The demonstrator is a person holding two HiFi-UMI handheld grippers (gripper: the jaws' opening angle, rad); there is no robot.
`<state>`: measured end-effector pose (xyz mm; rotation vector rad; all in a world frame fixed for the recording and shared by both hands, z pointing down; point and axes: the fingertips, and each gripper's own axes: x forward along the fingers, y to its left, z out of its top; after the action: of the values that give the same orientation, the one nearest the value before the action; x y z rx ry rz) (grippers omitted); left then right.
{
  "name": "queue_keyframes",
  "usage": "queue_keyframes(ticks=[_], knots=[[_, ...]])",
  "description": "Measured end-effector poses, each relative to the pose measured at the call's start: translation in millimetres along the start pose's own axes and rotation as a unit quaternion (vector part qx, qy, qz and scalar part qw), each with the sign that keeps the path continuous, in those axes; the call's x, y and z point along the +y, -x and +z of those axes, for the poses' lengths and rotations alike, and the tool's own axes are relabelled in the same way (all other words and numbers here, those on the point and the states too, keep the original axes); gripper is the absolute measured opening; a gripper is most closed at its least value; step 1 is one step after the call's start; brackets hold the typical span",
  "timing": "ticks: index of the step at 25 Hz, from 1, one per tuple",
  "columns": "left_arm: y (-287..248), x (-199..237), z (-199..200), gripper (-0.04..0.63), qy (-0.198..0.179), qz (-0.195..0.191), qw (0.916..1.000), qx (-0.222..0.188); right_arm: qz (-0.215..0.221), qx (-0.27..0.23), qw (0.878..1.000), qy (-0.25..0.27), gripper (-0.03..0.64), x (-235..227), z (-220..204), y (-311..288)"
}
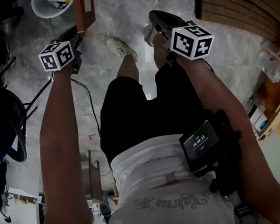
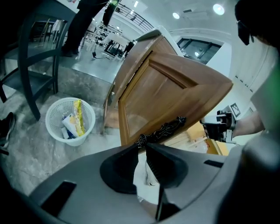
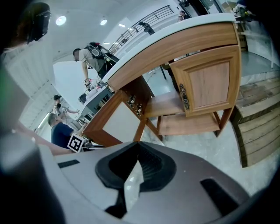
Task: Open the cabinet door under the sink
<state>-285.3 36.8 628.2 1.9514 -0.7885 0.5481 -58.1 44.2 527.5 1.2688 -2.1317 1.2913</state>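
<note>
Door: the cabinet door [image 2: 175,92] stands swung out, partly open.
Handle axis: the door handle [image 2: 165,128] slants up and right from our left hand-held gripper [image 2: 142,145].
Left jaws: narrowly spread; we judge they pinch the handle's near end.
Right hand-held gripper [image 3: 138,144]: pressed together, empty, farther away.

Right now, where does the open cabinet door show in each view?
Head view: open cabinet door, edge-on at the top, left of centre.
Left gripper view: door fills the centre; black handle at the jaw tips.
Right gripper view: door at lower left, pale face showing.
Landmark: white basket left of the door in head and left gripper views.
</note>
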Motion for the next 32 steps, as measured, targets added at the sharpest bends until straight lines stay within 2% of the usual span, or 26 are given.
queue_keyframes(ticks=[3, 7, 12, 16, 22, 27, 32], knots=[[13.8, 1.5, 4.2, 0.061, -0.023, 0.025, 0.9993, -0.015, 0.002, -0.007, 1.0, 0.003, 0.014, 4.5, 2.5, 2.7], [37.4, 3.1, 4.4, 0.061, -0.03, 0.057, 0.9971, -0.04, -0.001, -0.013, 1.0, 0.008, 0.015, 5.5, 8.4, 11.5], [66.2, -26.9, -22.5, 0.063, -0.028, 0.065, 0.9962, -0.052, -0.009, -0.012, 1.0, 0.014, 0.015, 5.9, 3.3, 35.5], [86.2, -45.6, -22.4, 0.063, -0.047, 0.079, 0.9934, -0.068, -0.006, -0.022, 1.0, 0.016, 0.014, 8.0, 10.1, 36.2], [94.5, -96.6, -30.4, 0.063, -0.051, 0.058, 0.9936, -0.082, -0.004, -0.019, 1.0, 0.01, 0.015, 3.6, 4.5, 37.8], [75.8, -132.8, -28.5, 0.063, -0.033, 0.03, 0.9941, -0.099, -0.017, -0.02, 1.0, -0.003, 0.014, -17.4, -6.2, 40.9], [43.1, -162.3, -7.8, 0.063, -0.036, 0.007, 0.9929, -0.113, -0.022, -0.022, 0.999, -0.023, 0.014, -46.3, -10.9, 41.0]])
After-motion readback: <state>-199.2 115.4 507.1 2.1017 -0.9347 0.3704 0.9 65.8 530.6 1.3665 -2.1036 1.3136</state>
